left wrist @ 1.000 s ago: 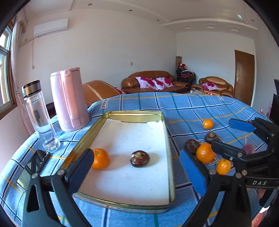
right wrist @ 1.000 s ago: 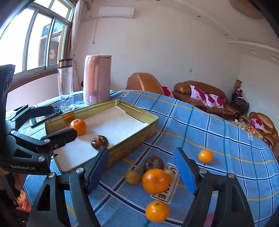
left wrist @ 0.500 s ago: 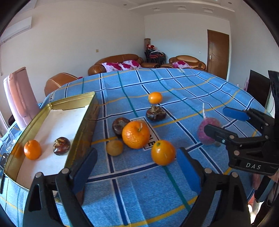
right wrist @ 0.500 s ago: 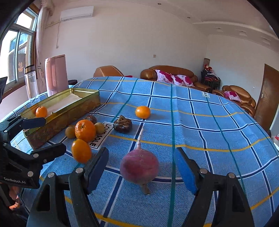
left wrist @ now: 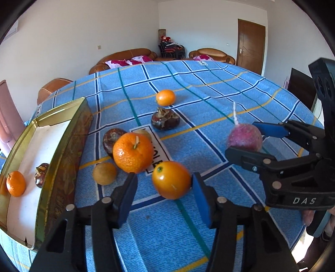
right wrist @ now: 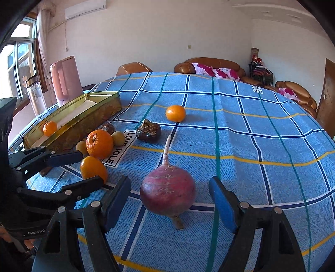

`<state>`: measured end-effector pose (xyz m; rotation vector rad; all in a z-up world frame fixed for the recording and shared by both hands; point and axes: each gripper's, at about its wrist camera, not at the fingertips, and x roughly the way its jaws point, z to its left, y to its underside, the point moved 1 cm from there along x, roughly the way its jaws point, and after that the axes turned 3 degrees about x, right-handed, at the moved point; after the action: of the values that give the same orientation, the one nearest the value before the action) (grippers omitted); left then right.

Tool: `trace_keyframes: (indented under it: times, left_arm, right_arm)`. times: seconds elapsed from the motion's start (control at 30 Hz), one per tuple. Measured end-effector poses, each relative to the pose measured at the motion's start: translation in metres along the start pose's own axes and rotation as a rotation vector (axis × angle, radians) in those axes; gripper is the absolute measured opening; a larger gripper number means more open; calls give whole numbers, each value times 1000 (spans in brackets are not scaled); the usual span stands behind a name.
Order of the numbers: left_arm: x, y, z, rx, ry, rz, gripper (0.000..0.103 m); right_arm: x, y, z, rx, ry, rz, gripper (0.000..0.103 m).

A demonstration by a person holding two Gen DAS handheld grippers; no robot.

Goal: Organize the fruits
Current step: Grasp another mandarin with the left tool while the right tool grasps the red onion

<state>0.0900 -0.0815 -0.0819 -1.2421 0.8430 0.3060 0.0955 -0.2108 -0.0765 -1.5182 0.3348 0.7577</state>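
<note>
Gold tin (left wrist: pixel 62 146), left of frame, holds two fruits; your left tongs (left wrist: pixel 163 188) straddle an orange (left wrist: pixel 170 180), unclamped, right tongs (right wrist: pixel 169 194) apart around the radish (right wrist: pixel 167 192).

White walls, brown sofas (right wrist: pixel 211 66) with pink cushions, a wooden door (left wrist: pixel 250 45), a sunlit window (right wrist: pixel 19 62), and probably an air conditioner (right wrist: pixel 84 8).

Glossy gold metal tin (left wrist: pixel 62 146); woven cloth tablecloth (left wrist: pixel 188 83); matt plastic hand-held gripper pads (left wrist: pixel 201 200).

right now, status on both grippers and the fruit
Left gripper just closing around smooth orange, left pad still clear. Right gripper open, straddling red radish. Big orange crowds left finger.
</note>
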Motion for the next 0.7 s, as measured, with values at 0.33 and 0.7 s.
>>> trace_keyframes:
  times: [0.33, 0.7]
  left_arm:
    - [-8, 3, -1, 5, 9, -52, 40]
    - [-21, 4, 3, -12, -22, -135, 40]
  right_arm:
    - [6, 0, 2, -10, -27, 40, 56]
    - [-10, 1, 3, -23, -40, -53, 56]
